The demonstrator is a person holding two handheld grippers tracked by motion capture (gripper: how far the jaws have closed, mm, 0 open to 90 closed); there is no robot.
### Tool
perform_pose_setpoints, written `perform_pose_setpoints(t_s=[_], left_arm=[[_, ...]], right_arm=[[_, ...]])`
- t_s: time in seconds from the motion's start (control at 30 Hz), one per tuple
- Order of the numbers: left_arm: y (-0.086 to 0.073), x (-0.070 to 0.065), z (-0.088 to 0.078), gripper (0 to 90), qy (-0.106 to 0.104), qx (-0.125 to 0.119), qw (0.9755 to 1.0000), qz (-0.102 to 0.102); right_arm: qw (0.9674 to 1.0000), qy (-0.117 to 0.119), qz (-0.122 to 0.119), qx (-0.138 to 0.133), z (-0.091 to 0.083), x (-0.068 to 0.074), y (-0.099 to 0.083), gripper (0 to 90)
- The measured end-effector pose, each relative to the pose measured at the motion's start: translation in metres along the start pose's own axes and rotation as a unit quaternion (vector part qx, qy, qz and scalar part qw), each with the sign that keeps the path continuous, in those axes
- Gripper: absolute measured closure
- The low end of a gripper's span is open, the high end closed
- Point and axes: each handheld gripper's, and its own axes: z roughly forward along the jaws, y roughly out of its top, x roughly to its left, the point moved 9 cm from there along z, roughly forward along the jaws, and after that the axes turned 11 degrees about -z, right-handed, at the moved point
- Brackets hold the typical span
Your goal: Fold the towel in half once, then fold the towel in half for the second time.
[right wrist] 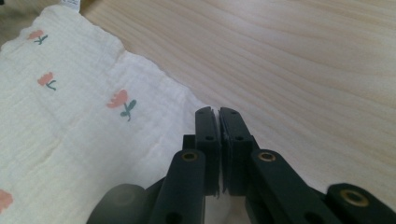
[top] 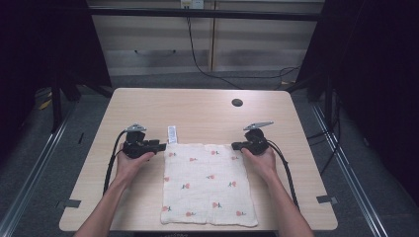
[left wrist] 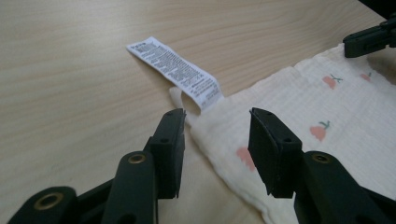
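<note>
Cream muslin cloth with a flower print lies flat at the table's near centre, care label off its far-left corner, left gripper spread astride that corner, right gripper pressed together at the far-right corner, likely pinching the edge to lift.

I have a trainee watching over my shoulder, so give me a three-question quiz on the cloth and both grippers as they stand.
1. True or false: the left gripper has its fingers apart at the cloth corner beside the care label.
2. The right gripper is: A) wide open, B) shut at the cloth's other far corner, C) lifted high above the table.
3. What is printed on the cloth?

Key: 1 true; 2 B; 3 small red flowers with green stems.
</note>
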Motion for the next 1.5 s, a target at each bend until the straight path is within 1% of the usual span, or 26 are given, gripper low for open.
perform_pose_setpoints(t_s=[0.1,0.13,0.23,0.33,0.4,0.47,0.5,0.53,0.57,0.6,0.67,0.7,0.77,0.83,0.87,0.9,0.93,0.97,1.07,1.1,1.13,1.23,1.3,1.37,1.43,1.5], left_arm=[[0.003,0.001,0.008,59.8,0.004,0.009,0.9999,0.01],[0.003,0.002,0.01,63.8,0.006,0.014,0.9998,0.008],[-0.002,0.005,0.015,65.3,0.011,0.032,0.9993,0.017],[-0.002,0.003,0.017,65.4,0.007,0.03,0.9994,0.015],[-0.003,0.004,0.018,65.8,0.016,0.037,0.9988,0.027],[-0.006,0.004,0.021,66.1,0.02,0.044,0.9983,0.033],[-0.007,0.005,0.022,67.6,0.026,0.044,0.998,0.035],[-0.008,0.005,0.022,72.6,0.026,0.043,0.9981,0.036],[-0.008,0.005,0.022,72.6,0.03,0.04,0.998,0.039],[-0.008,0.005,0.022,75.8,0.032,0.036,0.9981,0.039],[-0.009,0.002,0.023,83.7,0.031,0.038,0.9978,0.046],[-0.009,0.002,0.024,85.1,0.034,0.037,0.9976,0.049],[-0.009,0.0,0.025,86.6,0.033,0.037,0.998,0.039],[-0.009,0.0,0.025,87.0,0.023,0.038,0.9986,0.03],[-0.009,0.0,0.024,87.0,0.023,0.037,0.9987,0.026],[-0.009,0.0,0.023,86.9,0.019,0.04,0.9986,0.029],[-0.009,-0.002,0.023,86.9,0.012,0.039,0.9989,0.024],[-0.009,-0.003,0.022,86.8,0.005,0.039,0.9989,0.025],[-0.008,-0.006,0.021,86.8,-0.003,0.034,0.999,0.029],[-0.007,-0.007,0.021,86.8,-0.004,0.029,0.9993,0.025],[-0.006,-0.008,0.02,86.8,-0.007,0.025,0.9993,0.025],[0.0,-0.006,0.015,86.8,-0.007,0.017,0.9995,0.024],[0.005,-0.006,0.01,86.9,-0.011,0.004,0.9998,0.015],[0.009,-0.007,0.006,86.9,-0.016,-0.005,0.9998,0.012],[0.014,-0.011,0.002,86.9,-0.02,-0.012,0.9996,0.018],[0.017,-0.015,-0.002,86.9,-0.025,-0.02,0.9993,0.02]], right_arm=[[1.0,0.002,-0.002,-0.004,0.0,0.0,0.001,87.1],[1.0,0.001,0.001,-0.006,-0.001,-0.002,0.001,87.2],[1.0,0.003,0.002,-0.006,-0.001,-0.002,0.001,87.1],[1.0,0.002,-0.001,-0.004,-0.001,-0.002,0.001,87.1],[1.0,0.002,0.0,-0.005,-0.001,-0.002,0.001,87.1],[1.0,0.003,0.001,-0.005,0.0,-0.002,0.0,87.1],[1.0,0.004,0.001,-0.006,0.0,-0.002,0.0,87.1],[1.0,0.004,0.002,-0.005,0.001,-0.001,0.0,87.1],[1.0,0.004,0.002,-0.005,0.001,-0.001,0.0,87.1],[1.0,0.004,0.001,-0.005,0.001,-0.001,0.0,87.1],[1.0,0.004,0.002,-0.006,0.001,-0.001,0.0,87.1],[1.0,0.005,0.002,-0.006,0.001,-0.001,0.0,87.1],[1.0,0.004,0.002,-0.006,0.0,-0.001,0.0,87.1],[1.0,0.006,0.001,-0.007,-0.001,0.0,0.001,87.1],[1.0,0.006,0.001,-0.007,-0.001,0.0,0.001,87.1],[0.9999,0.005,-0.001,-0.009,-0.002,0.0,0.002,87.1],[0.9999,0.005,-0.001,-0.009,-0.002,0.0,0.002,87.1],[0.9999,0.005,0.0,-0.01,-0.003,0.0,0.002,87.2],[0.9999,0.008,0.0,-0.012,-0.003,-0.001,0.002,87.1],[0.9999,0.009,0.002,-0.014,-0.004,-0.003,0.003,87.1],[0.9999,0.009,0.002,-0.014,-0.004,-0.003,0.003,87.1],[0.9997,0.011,0.005,-0.019,-0.007,-0.005,0.005,87.2],[0.9998,0.011,0.003,-0.019,-0.01,-0.005,0.005,87.2],[0.9997,0.01,0.0,-0.02,-0.013,-0.005,0.007,87.2],[0.9997,0.01,-0.003,-0.023,-0.017,-0.004,0.01,87.3],[0.9995,0.009,-0.006,-0.029,-0.023,-0.003,0.015,87.2]])
